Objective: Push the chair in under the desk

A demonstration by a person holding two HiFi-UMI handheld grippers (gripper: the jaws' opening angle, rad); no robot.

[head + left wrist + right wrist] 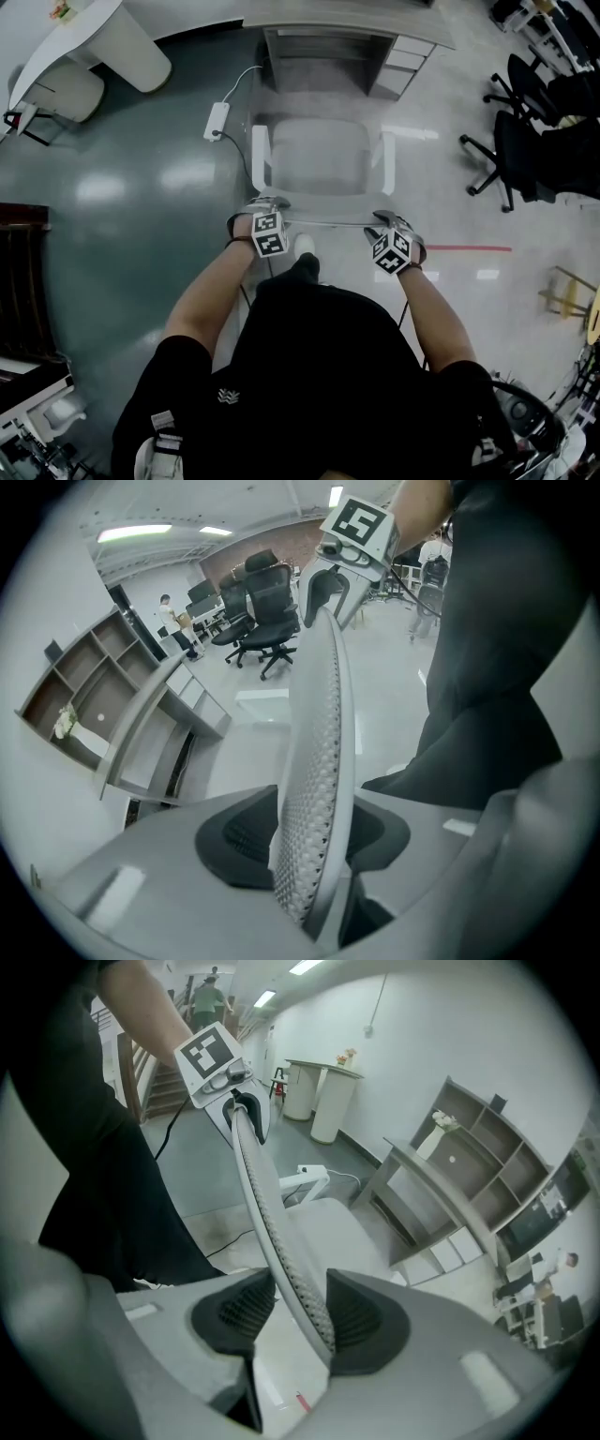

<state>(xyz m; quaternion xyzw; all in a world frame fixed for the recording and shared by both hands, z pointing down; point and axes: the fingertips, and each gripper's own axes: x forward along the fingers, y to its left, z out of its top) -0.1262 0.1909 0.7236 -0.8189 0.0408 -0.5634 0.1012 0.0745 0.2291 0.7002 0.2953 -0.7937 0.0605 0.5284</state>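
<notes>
Though short of desk — chair between jaws.

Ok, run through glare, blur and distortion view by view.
Head view: bright glare patches on the glossy floor, and the chair looks hazy. Left gripper view: fisheye bend, dark corners, and the chair backrest blurs near the lens. Right gripper view: the same fisheye bend curves the desk.

One white chair, one desk, two grippers

Black short-sleeve tee, white shoe; grey left gripper and right gripper, black ribbed pads, black-white marker cubes.
</notes>
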